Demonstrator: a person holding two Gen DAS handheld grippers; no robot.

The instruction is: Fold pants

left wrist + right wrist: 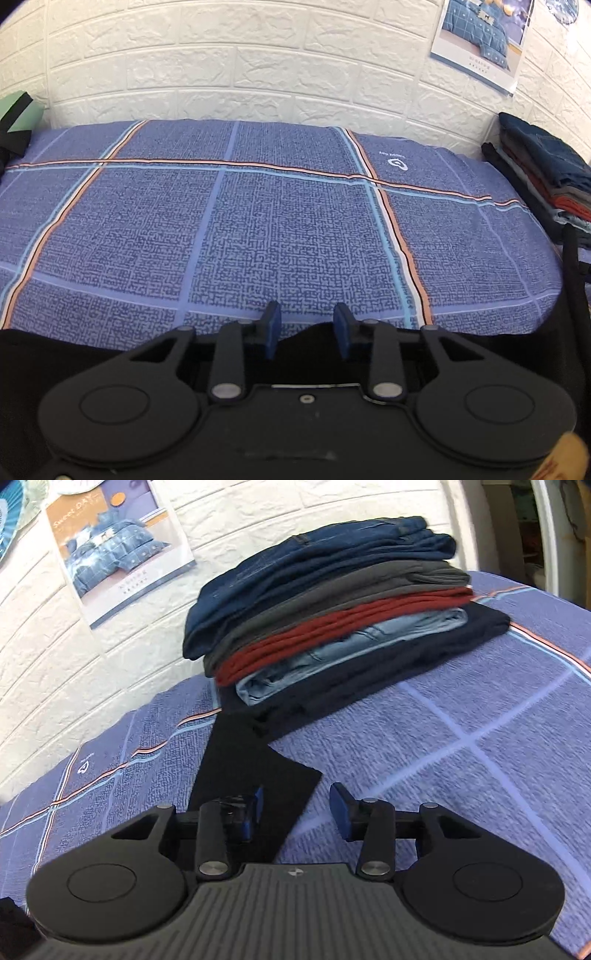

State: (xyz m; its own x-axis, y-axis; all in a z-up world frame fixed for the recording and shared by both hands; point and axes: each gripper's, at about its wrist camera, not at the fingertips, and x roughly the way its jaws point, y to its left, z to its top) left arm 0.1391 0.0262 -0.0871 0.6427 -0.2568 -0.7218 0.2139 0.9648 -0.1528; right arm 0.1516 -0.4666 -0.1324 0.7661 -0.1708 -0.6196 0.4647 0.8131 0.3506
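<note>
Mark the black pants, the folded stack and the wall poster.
black pants [255,771]: right wrist view, on the flat leg end lying on the sheet.
folded stack [332,602]: right wrist view, on the grey layer's side.
wall poster [122,550]: right wrist view, on its printed bedding photo.

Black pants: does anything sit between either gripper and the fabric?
Nothing visible does. The left gripper is right at the black pants' edge on the sheet. The right gripper hovers open over a pant leg; the folded stack lies beyond, clear of it.
</note>
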